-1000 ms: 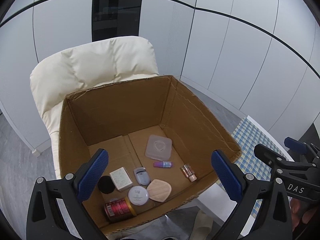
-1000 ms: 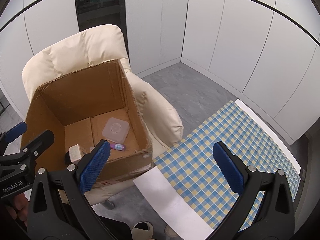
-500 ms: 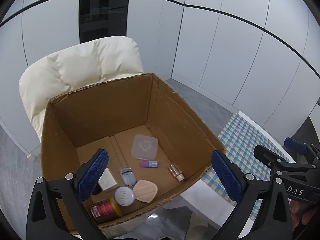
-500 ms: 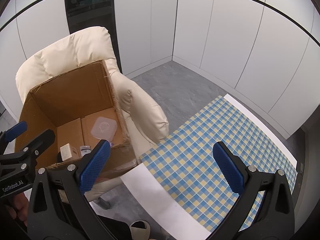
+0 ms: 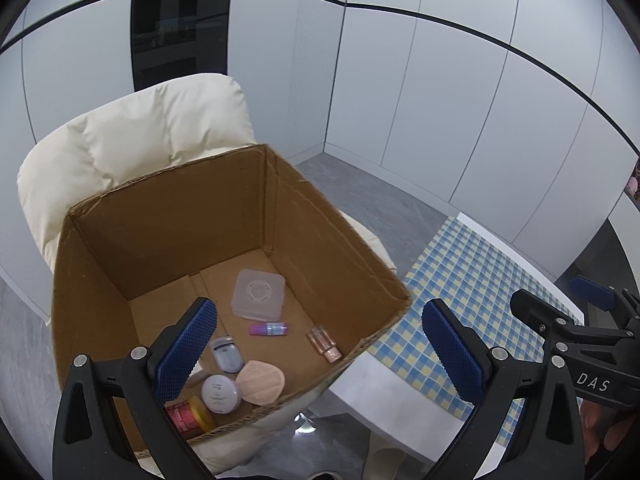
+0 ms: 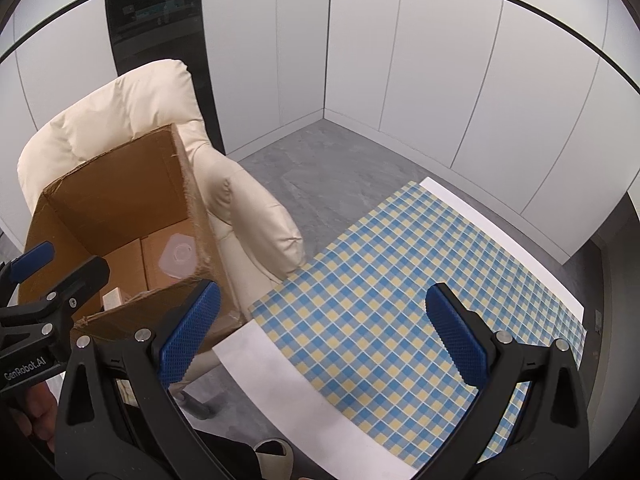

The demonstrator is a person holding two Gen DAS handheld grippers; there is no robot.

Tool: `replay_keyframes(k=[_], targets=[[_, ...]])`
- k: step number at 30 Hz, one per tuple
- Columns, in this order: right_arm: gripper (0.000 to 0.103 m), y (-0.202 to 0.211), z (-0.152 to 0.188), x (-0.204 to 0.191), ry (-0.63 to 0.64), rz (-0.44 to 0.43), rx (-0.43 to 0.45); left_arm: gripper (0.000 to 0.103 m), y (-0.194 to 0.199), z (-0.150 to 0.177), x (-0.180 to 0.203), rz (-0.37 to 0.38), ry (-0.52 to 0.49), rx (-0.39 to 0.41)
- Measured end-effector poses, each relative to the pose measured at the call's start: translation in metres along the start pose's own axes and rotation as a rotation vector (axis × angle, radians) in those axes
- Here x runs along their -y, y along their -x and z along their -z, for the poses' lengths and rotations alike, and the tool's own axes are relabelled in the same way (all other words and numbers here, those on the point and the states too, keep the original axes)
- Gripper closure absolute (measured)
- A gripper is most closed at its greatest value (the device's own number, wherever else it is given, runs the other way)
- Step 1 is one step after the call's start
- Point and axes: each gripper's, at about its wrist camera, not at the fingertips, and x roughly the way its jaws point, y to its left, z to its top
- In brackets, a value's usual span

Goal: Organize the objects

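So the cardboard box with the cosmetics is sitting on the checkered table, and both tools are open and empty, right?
Not quite. The cardboard box sits on the cream armchair, beside the checkered table, not on it; the right wrist view shows this. The rest holds: the left tool and right tool are both open and empty.

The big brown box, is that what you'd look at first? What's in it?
Yes, the open cardboard box sits on a puffy cream chair and grabs the eye first. On its floor lie small things: a clear square case, a purple tube, a red can near the front. To the right is a blue-and-yellow checked tablecloth, nothing on the part in view.
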Motion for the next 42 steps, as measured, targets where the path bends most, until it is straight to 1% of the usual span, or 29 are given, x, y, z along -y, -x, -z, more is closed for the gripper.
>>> replay_keyframes(k=[9, 15, 20, 22, 25, 27, 31, 34, 36, 38, 40, 42], targets=[[0.000, 0.004, 0.005, 0.022, -0.019, 0.034, -0.002, 0.001, -0.004, -0.003, 0.024, 0.027, -0.030, -0.005], [0.000, 0.008, 0.009, 0.045, -0.066, 0.035, -0.006, 0.001, -0.001, -0.008, 0.034, 0.013, -0.078, 0.017], [0.000, 0.014, 0.014, 0.055, -0.080, 0.039, -0.014, 0.001, -0.003, -0.010, 0.039, 0.019, -0.077, -0.007], [0.000, 0.017, 0.019, 0.058, -0.079, 0.045, -0.022, 0.001, 0.001, -0.009, 0.044, 0.021, -0.086, -0.013], [0.000, 0.024, 0.025, 0.064, -0.101, 0.042, -0.028, 0.001, 0.014, -0.006, 0.056, 0.028, -0.137, -0.002], [0.000, 0.030, 0.029, 0.067, -0.117, 0.037, -0.029, 0.001, 0.019, -0.002, 0.063, 0.033, -0.149, -0.009], [0.000, 0.045, 0.043, 0.070, -0.127, 0.037, -0.033, 0.001, 0.030, 0.020, 0.072, 0.059, -0.158, -0.077], [0.000, 0.059, 0.059, 0.072, -0.139, 0.016, -0.049, 0.001, 0.045, 0.032, 0.076, 0.064, -0.161, -0.081], [0.000, 0.070, 0.070, 0.073, -0.140, 0.006, -0.053, 0.001, 0.057, 0.038, 0.076, 0.057, -0.157, -0.071], [0.000, 0.081, 0.080, 0.073, -0.136, 0.004, -0.050, 0.001, 0.066, 0.044, 0.072, 0.033, -0.147, -0.074], [0.000, 0.090, 0.090, 0.072, -0.130, 0.007, -0.054, 0.001, 0.070, 0.050, 0.068, 0.012, -0.135, -0.099], [0.000, 0.099, 0.099, 0.072, -0.134, 0.009, -0.062, 0.001, 0.073, 0.057, 0.066, 0.018, -0.135, -0.132]])
